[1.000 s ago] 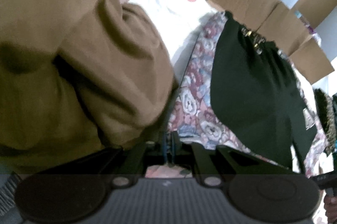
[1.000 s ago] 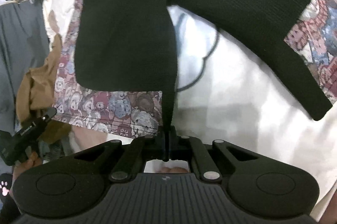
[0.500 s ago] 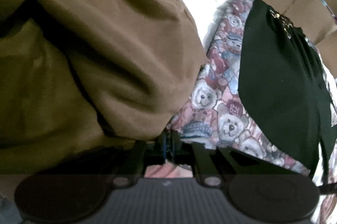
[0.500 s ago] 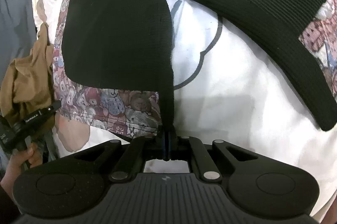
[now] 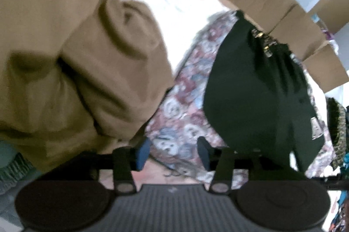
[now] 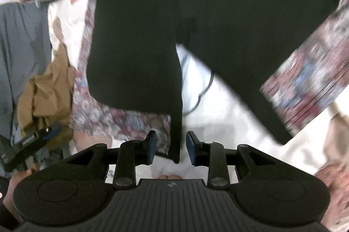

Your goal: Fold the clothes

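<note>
Now both grippers have just been opening. The left gripper stands spread above the bear-print patterned cloth, with a rumpled brown garment beside it. The right gripper is parted too; a hem of the black ribbed knit garment hangs between its pads, unpinched, over the white printed bedsheet.

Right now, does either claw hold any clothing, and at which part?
Nothing is held. Both claws have just opened: the left claw above the bear-print fabric, the right claw around the black garment's edge.
</note>
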